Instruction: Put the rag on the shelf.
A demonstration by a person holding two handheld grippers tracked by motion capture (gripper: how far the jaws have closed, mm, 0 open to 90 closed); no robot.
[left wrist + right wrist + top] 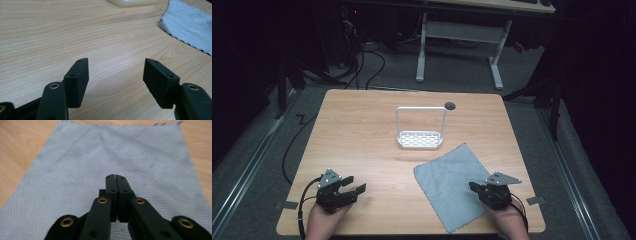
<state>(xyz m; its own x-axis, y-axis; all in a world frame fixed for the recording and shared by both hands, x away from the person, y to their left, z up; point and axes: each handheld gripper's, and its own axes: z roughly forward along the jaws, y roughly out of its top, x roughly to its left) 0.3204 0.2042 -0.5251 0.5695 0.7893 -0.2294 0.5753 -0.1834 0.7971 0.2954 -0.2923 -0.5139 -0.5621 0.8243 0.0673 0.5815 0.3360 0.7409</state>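
On the table (362, 130), nothing is looking started: the grey cloth (452, 182) is lying flat near the white rack (420, 140), the left hand-held gripper (357, 186) is gaping empty, the right hand-held gripper (473, 186) is resting closed over the cloth.

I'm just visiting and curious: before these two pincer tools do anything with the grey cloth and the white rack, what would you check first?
1. Left gripper open, nothing between jaws: ok.
2. Right gripper open enough to take cloth: not ok, jaws shut.
3. Grey woven cloth lying flat: ok.
4. White plastic rack with tall hoop handle upright, apart from cloth: ok.
5. Right gripper touching cloth: cannot tell.
6. Wooden table free between left gripper and rack: ok.
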